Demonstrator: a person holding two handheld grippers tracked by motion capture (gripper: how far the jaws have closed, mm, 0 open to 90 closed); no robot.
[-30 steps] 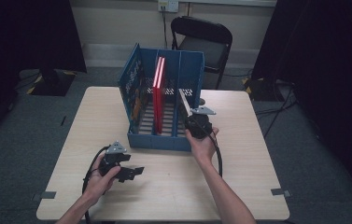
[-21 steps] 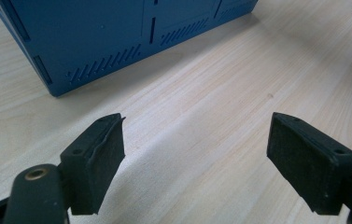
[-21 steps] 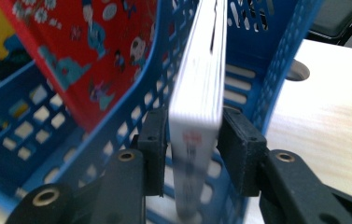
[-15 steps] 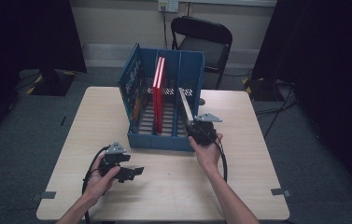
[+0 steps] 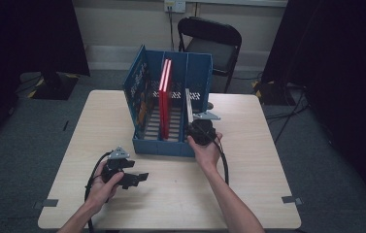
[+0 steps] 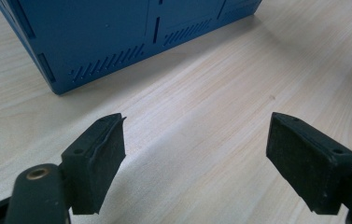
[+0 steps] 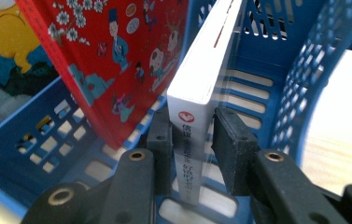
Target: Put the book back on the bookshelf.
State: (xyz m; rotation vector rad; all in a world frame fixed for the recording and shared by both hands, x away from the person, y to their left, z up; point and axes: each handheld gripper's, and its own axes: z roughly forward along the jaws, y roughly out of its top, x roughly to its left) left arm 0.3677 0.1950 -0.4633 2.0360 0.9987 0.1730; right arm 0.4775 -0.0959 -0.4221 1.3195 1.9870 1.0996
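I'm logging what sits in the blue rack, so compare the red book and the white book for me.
The red book has a cover crowded with cartoon figures and flowers; the white book is plain, with a small red logo on its spine. The red book stands free in the middle slot; the white book, in the right slot, sits between the jaws of the right gripper. Both stand on edge in the blue rack.
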